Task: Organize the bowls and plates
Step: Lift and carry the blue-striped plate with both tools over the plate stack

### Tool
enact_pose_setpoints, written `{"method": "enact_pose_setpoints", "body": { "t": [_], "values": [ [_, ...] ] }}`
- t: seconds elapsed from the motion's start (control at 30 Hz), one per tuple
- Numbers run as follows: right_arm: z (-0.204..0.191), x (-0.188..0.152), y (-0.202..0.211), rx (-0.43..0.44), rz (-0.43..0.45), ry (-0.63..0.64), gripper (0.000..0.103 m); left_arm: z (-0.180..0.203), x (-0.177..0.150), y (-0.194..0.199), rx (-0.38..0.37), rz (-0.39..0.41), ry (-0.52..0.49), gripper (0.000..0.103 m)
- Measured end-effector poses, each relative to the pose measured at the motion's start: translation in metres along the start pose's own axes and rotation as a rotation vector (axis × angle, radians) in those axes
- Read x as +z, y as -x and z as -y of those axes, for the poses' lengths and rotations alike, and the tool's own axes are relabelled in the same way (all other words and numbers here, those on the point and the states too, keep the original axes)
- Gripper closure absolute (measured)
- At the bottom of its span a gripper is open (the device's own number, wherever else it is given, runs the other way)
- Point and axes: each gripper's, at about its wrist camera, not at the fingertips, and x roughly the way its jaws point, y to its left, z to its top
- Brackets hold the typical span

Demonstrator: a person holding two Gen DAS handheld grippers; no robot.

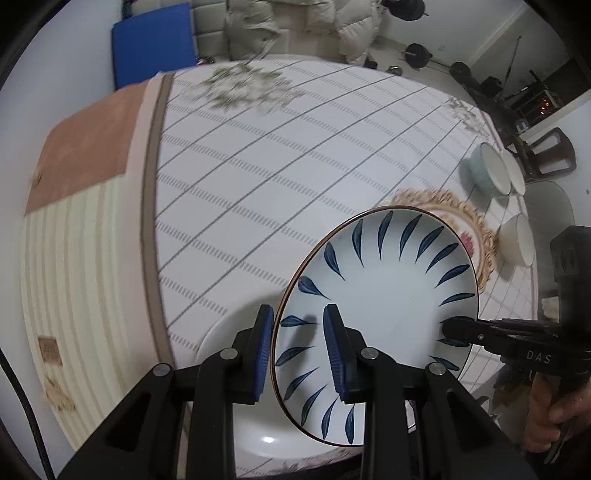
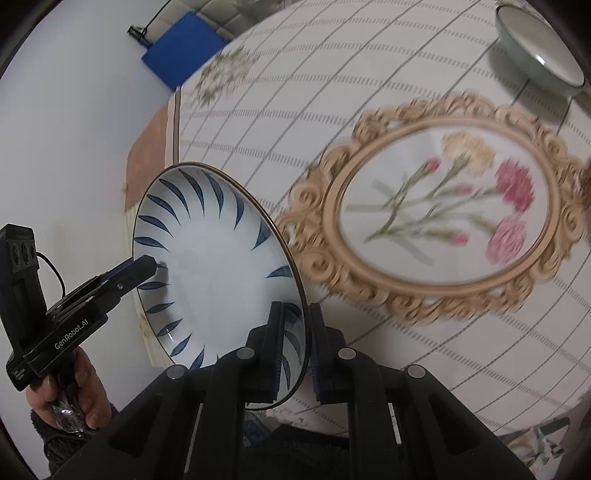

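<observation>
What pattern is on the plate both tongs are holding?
White plate with dark blue leaf strokes around the inside and a thin dark rim; clearest in the left wrist view.

plain white plate (image 1: 221, 339): lying partly hidden under the leaf-pattern plate (image 1: 388, 295)
floral oval print (image 2: 436, 206): smearing into blur
pale bowl (image 2: 539, 48): running off the top edge

Setting: a home, living or dining area. Surface (image 1: 295, 155) draped in a printed household cloth with floral motifs. Behind it, a pale sofa (image 1: 214, 33) piled with puffy coats (image 1: 332, 26). Barbell weights (image 1: 419, 55) lie on the floor; a wooden chair (image 1: 554, 151) stands alongside.
</observation>
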Motion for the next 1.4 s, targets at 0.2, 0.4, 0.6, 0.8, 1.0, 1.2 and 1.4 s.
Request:
{"method": "enact_pose_setpoints", "body": {
  "t": [0.2,0.4,0.6,0.8,1.0,1.2,1.4],
  "values": [
    [-0.022,-0.026,-0.037,-0.02,-0.05,0.022,0.089,-0.031,-0.03,-0.013,0.025,-0.036,0.029,0.078],
    [-0.03,-0.039,-0.07,-0.065,-0.101,0.035,0.089,-0.048,-0.056,-0.038,0.051,-0.096,0.043,0.078],
    [-0.027,-0.048,-0.093,-0.094,-0.143,0.028,0.089,-0.053,-0.067,-0.051,0.067,-0.125,0.05,0.078],
    [-0.034,-0.045,-0.104,-0.124,-0.155,0.042,0.089,-0.052,-0.071,-0.058,0.107,-0.132,0.039,0.078],
    [-0.048,-0.041,-0.114,-0.162,-0.157,0.061,0.089,-0.05,-0.068,-0.067,0.121,-0.143,0.035,0.078],
    [-0.061,-0.04,-0.122,-0.156,-0.177,0.074,0.091,-0.021,-0.06,-0.065,0.072,-0.132,0.001,0.085],
    [-0.071,-0.036,-0.129,-0.236,-0.161,0.083,0.092,-0.004,-0.056,-0.077,0.07,-0.147,-0.021,0.085]
  ]
}}
